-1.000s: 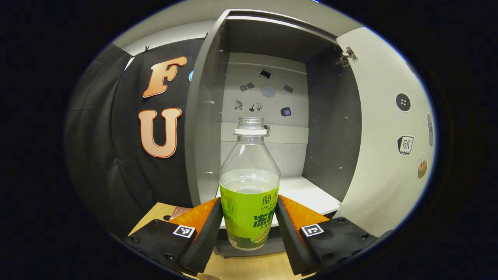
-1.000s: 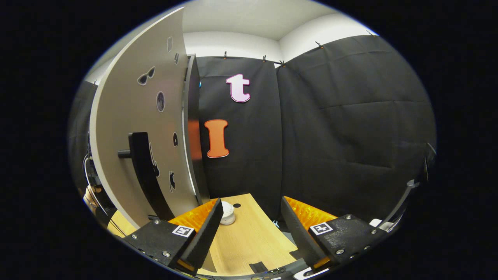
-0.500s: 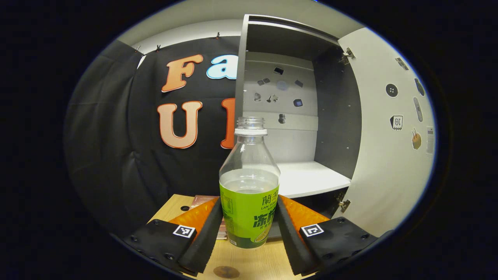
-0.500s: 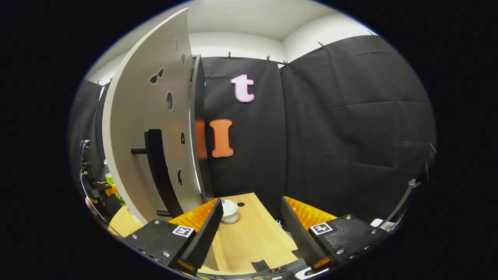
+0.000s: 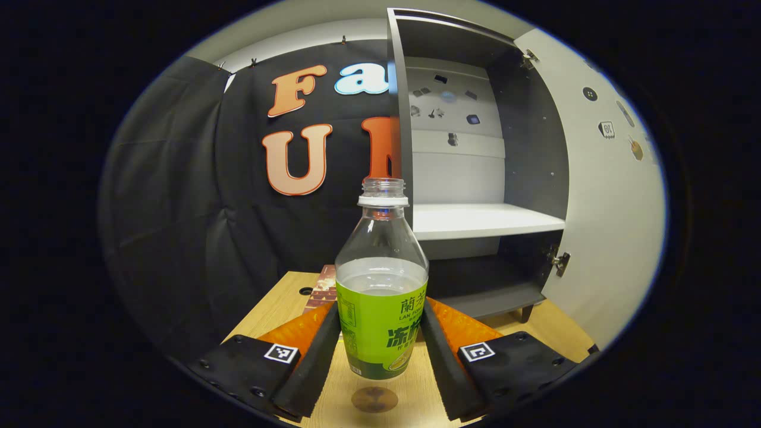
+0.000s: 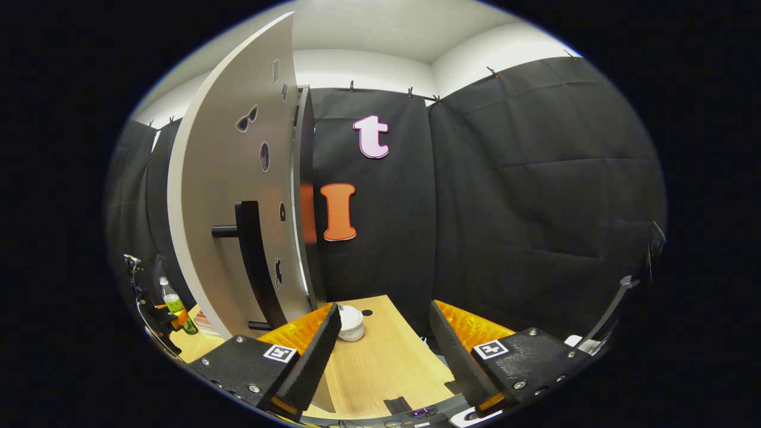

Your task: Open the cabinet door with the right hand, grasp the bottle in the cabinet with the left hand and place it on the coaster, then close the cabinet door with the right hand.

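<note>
Bottle (image 5: 381,279) clamped upright between my left gripper (image 5: 380,351) fingers, lifted clear of the table (image 5: 279,309), its shadow directly below. Cabinet (image 5: 475,154) sits ahead-right of that claw, door (image 5: 606,208) swung open. My right gripper (image 6: 380,351) has fingers apart, nothing between them, door handle (image 6: 252,261) ahead-left.

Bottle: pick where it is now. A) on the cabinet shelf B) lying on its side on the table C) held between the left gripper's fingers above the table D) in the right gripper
C: the bottle stands upright in the left gripper, both fingers pressing on it, its shadow on the table below.
</note>
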Tool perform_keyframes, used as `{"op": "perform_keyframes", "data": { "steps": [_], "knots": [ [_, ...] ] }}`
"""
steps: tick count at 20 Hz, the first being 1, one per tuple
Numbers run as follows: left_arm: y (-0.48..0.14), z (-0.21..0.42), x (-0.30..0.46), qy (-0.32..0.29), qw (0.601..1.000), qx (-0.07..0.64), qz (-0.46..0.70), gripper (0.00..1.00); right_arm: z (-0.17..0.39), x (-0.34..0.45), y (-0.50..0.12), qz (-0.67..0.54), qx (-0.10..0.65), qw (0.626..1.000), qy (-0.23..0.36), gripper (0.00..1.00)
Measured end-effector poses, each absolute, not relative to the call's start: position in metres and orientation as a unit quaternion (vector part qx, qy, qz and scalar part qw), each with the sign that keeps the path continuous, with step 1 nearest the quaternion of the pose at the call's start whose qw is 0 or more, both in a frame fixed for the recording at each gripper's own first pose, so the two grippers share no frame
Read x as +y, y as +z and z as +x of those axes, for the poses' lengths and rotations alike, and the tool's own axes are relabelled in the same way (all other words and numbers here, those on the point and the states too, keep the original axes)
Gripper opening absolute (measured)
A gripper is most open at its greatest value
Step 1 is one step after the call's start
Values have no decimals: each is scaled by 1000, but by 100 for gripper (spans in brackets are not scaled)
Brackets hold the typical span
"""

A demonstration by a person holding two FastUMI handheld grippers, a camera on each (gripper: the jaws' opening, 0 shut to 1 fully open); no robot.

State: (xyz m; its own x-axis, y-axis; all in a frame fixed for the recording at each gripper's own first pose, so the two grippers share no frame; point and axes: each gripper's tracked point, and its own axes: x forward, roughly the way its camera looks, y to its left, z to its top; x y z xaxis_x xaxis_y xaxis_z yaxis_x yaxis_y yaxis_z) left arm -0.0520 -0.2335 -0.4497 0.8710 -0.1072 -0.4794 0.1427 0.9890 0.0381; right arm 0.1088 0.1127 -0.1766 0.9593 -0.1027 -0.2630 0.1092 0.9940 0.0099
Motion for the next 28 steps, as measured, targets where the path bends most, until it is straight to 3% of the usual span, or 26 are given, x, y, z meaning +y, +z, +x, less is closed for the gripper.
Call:
{"op": "perform_keyframes", "data": {
  "steps": [7,8,18,27,28],
  "knots": [
    [-509,-78,-218,-55,957,283,26,84,99,113,-178,8,139,988,-67,99],
    [-517,-81,-217,-51,956,287,23,84,98,114,-179,9,142,987,-69,93],
    [-581,-102,-195,-19,949,315,-3,84,95,121,-184,-1,159,984,-80,90],
    [-613,-118,-199,-27,946,323,20,84,93,126,-195,-6,177,981,-81,93],
    [-613,-119,-198,-27,946,323,24,85,93,126,-196,-6,178,981,-81,98]
  ]
}}
